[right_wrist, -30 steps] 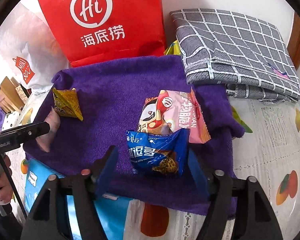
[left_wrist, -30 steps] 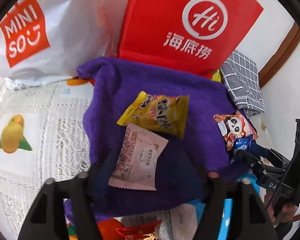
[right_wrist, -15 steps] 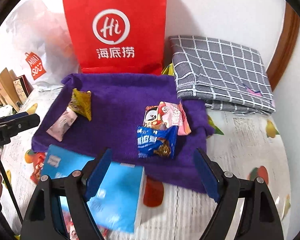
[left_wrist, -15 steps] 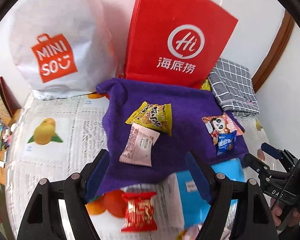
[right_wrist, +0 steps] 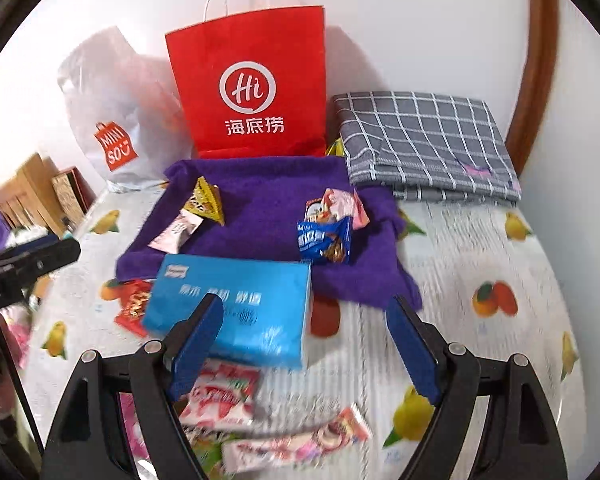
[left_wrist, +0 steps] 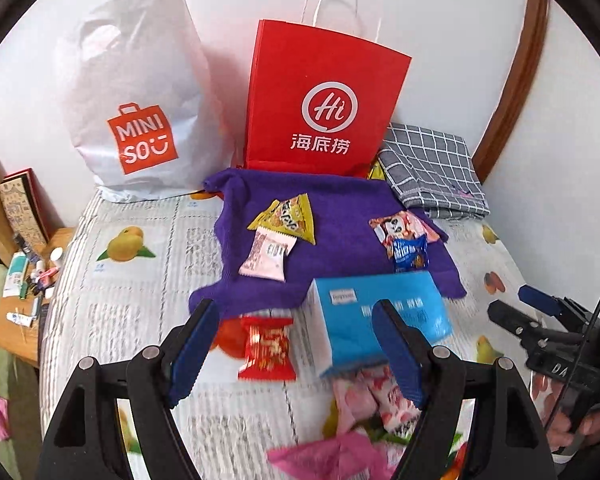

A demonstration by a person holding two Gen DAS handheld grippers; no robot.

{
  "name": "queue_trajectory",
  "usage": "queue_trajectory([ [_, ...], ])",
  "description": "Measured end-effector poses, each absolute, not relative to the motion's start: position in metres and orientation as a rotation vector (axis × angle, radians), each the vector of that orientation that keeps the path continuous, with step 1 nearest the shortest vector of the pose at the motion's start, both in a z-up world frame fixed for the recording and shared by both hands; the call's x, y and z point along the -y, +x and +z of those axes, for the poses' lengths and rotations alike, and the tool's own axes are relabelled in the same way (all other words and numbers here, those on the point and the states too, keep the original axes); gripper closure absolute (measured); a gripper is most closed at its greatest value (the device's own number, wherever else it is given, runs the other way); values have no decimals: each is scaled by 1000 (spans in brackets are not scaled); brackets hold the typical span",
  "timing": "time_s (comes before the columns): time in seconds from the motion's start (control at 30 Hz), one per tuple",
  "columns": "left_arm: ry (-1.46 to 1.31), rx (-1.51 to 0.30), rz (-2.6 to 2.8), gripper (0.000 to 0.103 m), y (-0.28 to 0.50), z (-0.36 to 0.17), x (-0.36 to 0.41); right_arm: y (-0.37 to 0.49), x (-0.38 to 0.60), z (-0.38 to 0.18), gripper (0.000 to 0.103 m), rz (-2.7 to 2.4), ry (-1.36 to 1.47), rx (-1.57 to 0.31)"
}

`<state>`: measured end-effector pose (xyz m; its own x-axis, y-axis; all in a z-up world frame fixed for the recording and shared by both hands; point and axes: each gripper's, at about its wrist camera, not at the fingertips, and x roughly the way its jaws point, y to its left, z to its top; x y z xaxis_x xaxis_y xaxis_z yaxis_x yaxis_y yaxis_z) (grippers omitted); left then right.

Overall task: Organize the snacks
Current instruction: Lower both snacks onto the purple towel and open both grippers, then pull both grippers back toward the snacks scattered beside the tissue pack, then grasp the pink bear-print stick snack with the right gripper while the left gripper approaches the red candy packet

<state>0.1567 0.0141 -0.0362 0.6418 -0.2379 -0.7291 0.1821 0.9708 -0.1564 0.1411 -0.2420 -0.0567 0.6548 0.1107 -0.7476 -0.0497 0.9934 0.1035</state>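
A fruit-print tabletop (left_wrist: 148, 304) carries a purple towel (left_wrist: 340, 264), blue box (left_wrist: 364, 316), red packet (left_wrist: 266, 344), pink packets (right_wrist: 220, 400), grey checked cloth (right_wrist: 424, 140), red bag (left_wrist: 320, 108) and white bag (left_wrist: 136, 96).

Setting: a home, likely a bedroom or living room. Worktop (left_wrist: 148, 292) carries a fruit-print lace cover. At upper centre, against a white wall, a red Haidilao paper bag (left_wrist: 320, 108); at upper left a white Miniso shopping bag (left_wrist: 140, 100). Folded grey checked cloth (right_wrist: 424, 140) at right. Toiletry tubes (left_wrist: 18, 280) on a wooden side table at left edge.
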Motion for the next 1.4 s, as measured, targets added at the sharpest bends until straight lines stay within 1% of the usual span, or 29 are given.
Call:
queue_trajectory([
  [0.27, -38, -871, -208, 26, 118, -47, -18, 102, 252, -69, 20, 86, 97, -892],
  [0.6, -73, -910, -180, 26, 87, -73, -32, 74, 248, -106, 20, 116, 100, -960],
  [0.67, -84, -916, -186, 26, 85, -77, -33, 72, 249, -115, 21, 118, 105, -971],
  [0.77, -85, -924, -184, 26, 85, -84, -32, 73, 251, -128, 28, 114, 121, -1009],
  [0.8, -86, -926, -185, 26, 85, -86, -31, 74, 252, -132, 29, 119, 137, -1020],
  [1.0, -89, -941, -196, 26, 84, -94, -29, 81, 245, -152, 29, 130, 144, -1061],
  [1.17, -86, -945, -204, 26, 87, -95, -25, 82, 243, -165, 29, 103, 81, -1101],
  [1.3, -94, -940, -217, 26, 87, -92, -25, 76, 262, -171, 29, 53, 58, -1122],
  [1.4, -100, -936, -209, 26, 87, -90, -29, 73, 281, -170, 29, 33, 96, -1122],
])
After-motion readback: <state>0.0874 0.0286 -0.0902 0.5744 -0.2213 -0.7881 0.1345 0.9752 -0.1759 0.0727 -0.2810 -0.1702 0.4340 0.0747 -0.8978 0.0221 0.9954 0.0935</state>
